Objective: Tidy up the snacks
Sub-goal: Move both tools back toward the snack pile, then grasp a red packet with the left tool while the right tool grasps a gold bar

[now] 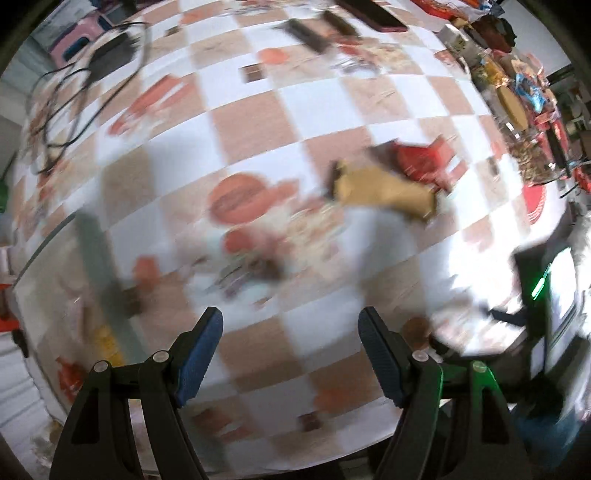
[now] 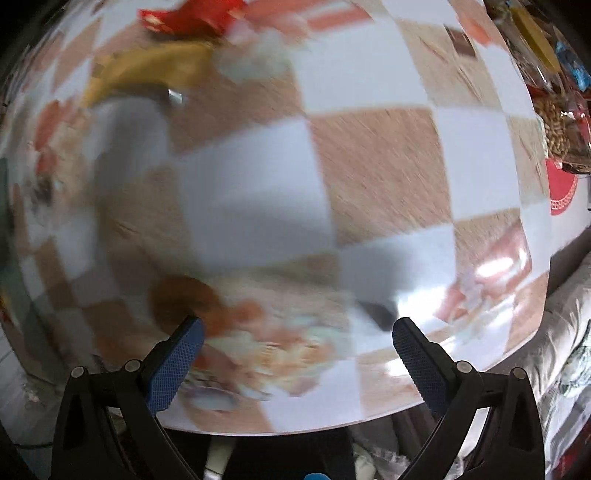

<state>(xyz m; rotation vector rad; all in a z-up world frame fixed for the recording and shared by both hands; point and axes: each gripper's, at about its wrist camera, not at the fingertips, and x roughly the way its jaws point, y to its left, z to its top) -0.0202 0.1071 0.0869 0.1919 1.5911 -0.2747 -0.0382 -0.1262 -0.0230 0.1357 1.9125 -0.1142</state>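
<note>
Both views are motion-blurred. A tan snack packet [image 1: 384,190] lies on the checkered tablecloth [image 1: 258,122], with a red snack packet [image 1: 424,157] just behind it. My left gripper [image 1: 291,332] is open and empty, well short of them. In the right wrist view the tan packet [image 2: 155,70] and the red packet [image 2: 192,16] lie at the far top left. My right gripper [image 2: 295,343] is open and empty over the table's near edge, and its body shows at the left view's right edge [image 1: 535,288].
A round brown item [image 2: 181,299] lies near the right gripper's left finger. Dark bars [image 1: 310,33], a phone [image 1: 373,14] and black cables [image 1: 74,85] lie at the far side. A crowd of snack packs [image 1: 524,96] fills the right. A glass pane edge [image 1: 99,266] runs at left.
</note>
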